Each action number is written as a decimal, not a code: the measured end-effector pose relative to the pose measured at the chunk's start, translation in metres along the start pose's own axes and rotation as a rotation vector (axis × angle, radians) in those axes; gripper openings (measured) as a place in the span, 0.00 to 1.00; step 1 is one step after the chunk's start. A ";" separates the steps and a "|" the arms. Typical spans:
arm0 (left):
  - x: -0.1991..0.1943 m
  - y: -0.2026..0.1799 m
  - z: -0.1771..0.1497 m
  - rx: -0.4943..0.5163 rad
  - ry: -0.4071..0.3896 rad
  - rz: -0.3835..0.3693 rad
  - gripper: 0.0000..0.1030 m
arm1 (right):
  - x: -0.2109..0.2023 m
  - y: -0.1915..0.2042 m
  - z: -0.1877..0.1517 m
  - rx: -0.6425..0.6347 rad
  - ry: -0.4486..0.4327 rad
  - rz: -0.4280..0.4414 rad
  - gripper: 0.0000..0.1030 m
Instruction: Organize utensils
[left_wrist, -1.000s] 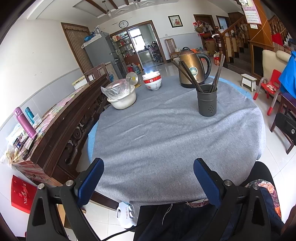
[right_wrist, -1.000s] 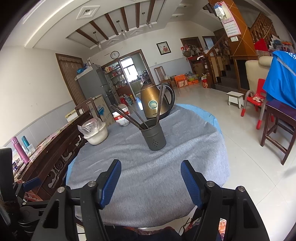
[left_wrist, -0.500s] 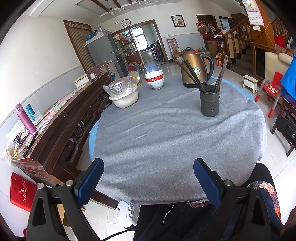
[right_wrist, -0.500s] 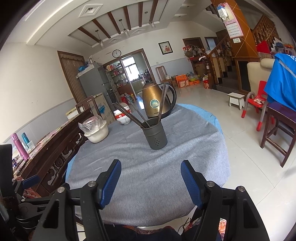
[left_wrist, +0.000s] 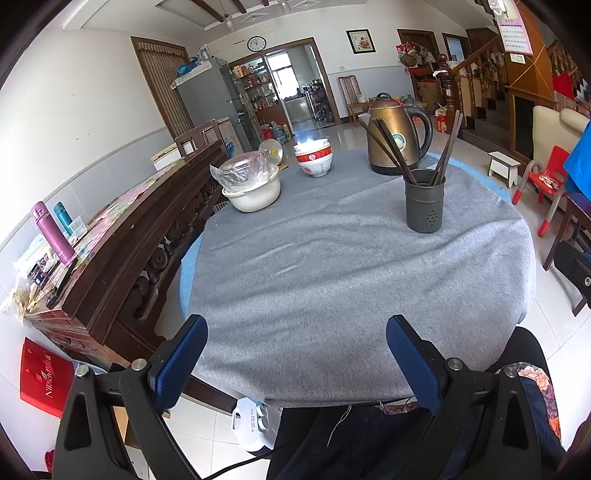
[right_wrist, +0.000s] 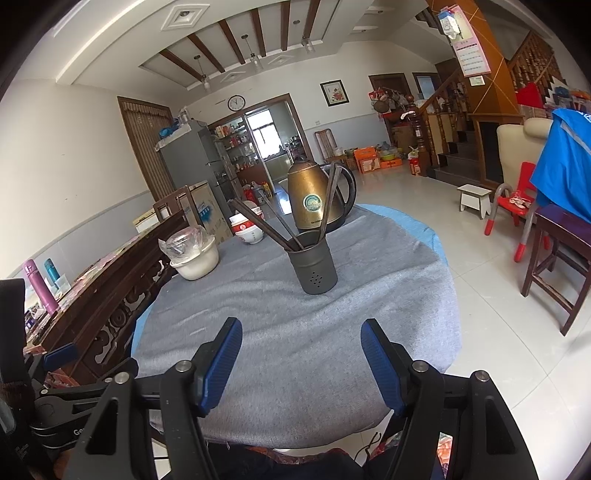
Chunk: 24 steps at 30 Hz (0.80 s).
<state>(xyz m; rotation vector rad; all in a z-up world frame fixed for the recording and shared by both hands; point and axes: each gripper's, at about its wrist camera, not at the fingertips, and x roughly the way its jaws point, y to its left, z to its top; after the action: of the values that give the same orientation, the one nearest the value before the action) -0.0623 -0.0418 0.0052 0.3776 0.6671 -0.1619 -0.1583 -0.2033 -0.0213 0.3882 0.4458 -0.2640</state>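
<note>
Tabletop (left_wrist: 332, 266): round, grey cloth.
Kettle (right_wrist: 314, 195): brass-coloured, far edge, just behind holder.
Utensil holder (right_wrist: 313, 269): dark perforated cup, upright, mid-tabletop.
Chopsticks (right_wrist: 258, 218): dark, standing in holder, fanned, tips leaning left and right; long axes near upright.
Right gripper (right_wrist: 301, 354): spread, empty; holder straight ahead; judged nearer.
Left gripper (left_wrist: 295, 350): spread, empty; holder ahead, off right.

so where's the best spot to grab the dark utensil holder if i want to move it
Probably take the dark utensil holder low on its plain round wall, coming in level from the near side with the right gripper, whose jaws stand open and empty. The chopsticks fan out above the rim, so a grasp from the top looks blocked, and the kettle stands close behind it.
</note>
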 end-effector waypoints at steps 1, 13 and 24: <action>0.000 0.000 0.000 -0.001 0.001 0.001 0.94 | 0.000 0.000 0.000 -0.002 0.001 0.001 0.68; 0.006 0.005 0.001 -0.013 0.008 0.003 0.94 | 0.000 0.006 0.005 -0.030 -0.012 0.007 0.68; 0.013 0.025 0.045 -0.082 -0.037 -0.008 0.94 | 0.018 0.010 0.046 -0.058 -0.029 0.015 0.68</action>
<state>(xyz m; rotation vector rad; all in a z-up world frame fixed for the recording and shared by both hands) -0.0197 -0.0365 0.0365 0.2930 0.6371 -0.1483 -0.1228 -0.2165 0.0118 0.3308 0.4205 -0.2413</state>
